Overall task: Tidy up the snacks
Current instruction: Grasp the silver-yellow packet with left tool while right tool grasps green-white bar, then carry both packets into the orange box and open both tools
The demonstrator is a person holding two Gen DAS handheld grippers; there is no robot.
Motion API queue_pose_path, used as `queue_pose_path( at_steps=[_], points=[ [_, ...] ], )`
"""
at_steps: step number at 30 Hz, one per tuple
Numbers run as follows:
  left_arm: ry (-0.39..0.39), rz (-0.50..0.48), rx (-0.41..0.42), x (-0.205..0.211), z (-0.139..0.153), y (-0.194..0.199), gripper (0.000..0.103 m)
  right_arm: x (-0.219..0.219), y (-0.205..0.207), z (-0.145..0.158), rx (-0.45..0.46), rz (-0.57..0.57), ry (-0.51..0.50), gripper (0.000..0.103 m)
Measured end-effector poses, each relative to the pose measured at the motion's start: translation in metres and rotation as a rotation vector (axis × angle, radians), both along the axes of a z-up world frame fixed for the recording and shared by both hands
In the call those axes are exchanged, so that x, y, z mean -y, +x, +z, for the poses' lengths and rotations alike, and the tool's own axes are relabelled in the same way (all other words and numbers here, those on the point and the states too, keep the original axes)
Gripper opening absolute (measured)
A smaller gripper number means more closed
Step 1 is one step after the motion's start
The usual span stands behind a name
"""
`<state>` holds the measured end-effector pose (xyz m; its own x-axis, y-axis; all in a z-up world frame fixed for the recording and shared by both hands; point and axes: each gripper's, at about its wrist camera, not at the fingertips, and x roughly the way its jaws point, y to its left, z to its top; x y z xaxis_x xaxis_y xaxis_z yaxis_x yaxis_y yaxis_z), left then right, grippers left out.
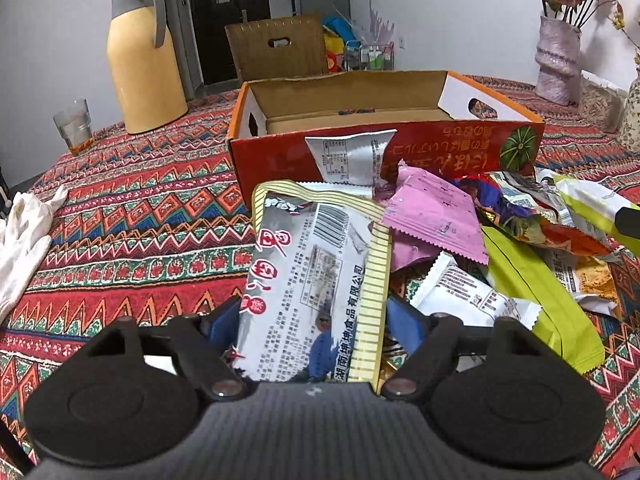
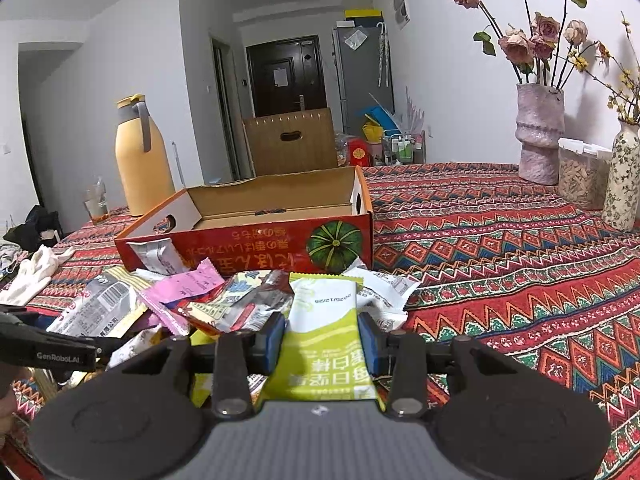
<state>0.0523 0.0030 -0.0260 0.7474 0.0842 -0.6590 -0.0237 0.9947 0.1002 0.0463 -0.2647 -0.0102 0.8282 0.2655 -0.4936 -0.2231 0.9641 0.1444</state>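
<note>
A heap of snack packets lies on the patterned tablecloth in front of an open red cardboard box [image 1: 440, 148] [image 2: 248, 248], which looks almost empty. My left gripper [image 1: 314, 326] has its blue pads pressed on both edges of a silver packet with a gold striped border [image 1: 316, 264], which is also seen in the right wrist view [image 2: 100, 308]. My right gripper [image 2: 322, 338] is shut on a green-and-white packet [image 2: 324, 320] at the right end of the heap. A pink packet [image 1: 436, 212] [image 2: 188, 286] and several others lie loose between them.
A yellow thermos jug [image 1: 144, 64] and a glass [image 1: 74, 126] stand left of the box. White gloves [image 1: 24, 232] lie at the left table edge. A flower vase [image 2: 540, 132], a seed jar [image 2: 582, 176] and a floral vase [image 2: 624, 176] stand at the far right.
</note>
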Motion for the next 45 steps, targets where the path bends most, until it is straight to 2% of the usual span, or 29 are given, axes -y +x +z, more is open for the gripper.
queue_pose_path(
  at_steps=[1, 7, 8, 9, 18, 24, 28, 33, 38, 45],
  points=[
    [-0.004, 0.004, 0.003, -0.001, 0.0, -0.001, 0.076, 0.0, 0.0, 0.0, 0.0, 0.0, 0.001, 0.038],
    [-0.042, 0.0, 0.017, -0.006, 0.004, -0.007, 0.053, -0.001, -0.002, 0.001, 0.005, -0.003, 0.002, 0.039],
    [-0.043, -0.002, 0.02, -0.006, 0.004, -0.008, 0.04, -0.001, -0.003, 0.001, 0.006, -0.003, 0.002, 0.039],
    [-0.046, -0.008, 0.021, -0.005, 0.005, -0.009, 0.036, -0.001, -0.003, 0.001, 0.007, -0.003, 0.003, 0.039],
    [-0.082, -0.013, 0.079, -0.007, 0.026, -0.023, 0.036, -0.003, -0.009, 0.008, 0.038, 0.001, 0.01, 0.039],
    [-0.101, -0.026, 0.142, -0.008, 0.052, -0.028, 0.036, -0.008, -0.008, 0.018, 0.084, 0.0, 0.015, 0.039],
    [-0.109, -0.023, 0.186, -0.006, 0.075, -0.017, 0.036, -0.016, 0.003, 0.029, 0.131, 0.001, 0.022, 0.039],
    [-0.119, -0.026, 0.224, -0.003, 0.101, 0.015, 0.036, -0.029, 0.035, 0.046, 0.19, -0.006, 0.036, 0.039],
    [-0.135, -0.02, 0.214, 0.002, 0.119, 0.068, 0.036, -0.042, 0.08, 0.056, 0.192, -0.018, 0.039, 0.039],
    [-0.136, 0.026, 0.145, 0.013, 0.114, 0.143, 0.036, -0.058, 0.153, 0.057, 0.136, -0.024, 0.03, 0.039]
  ],
)
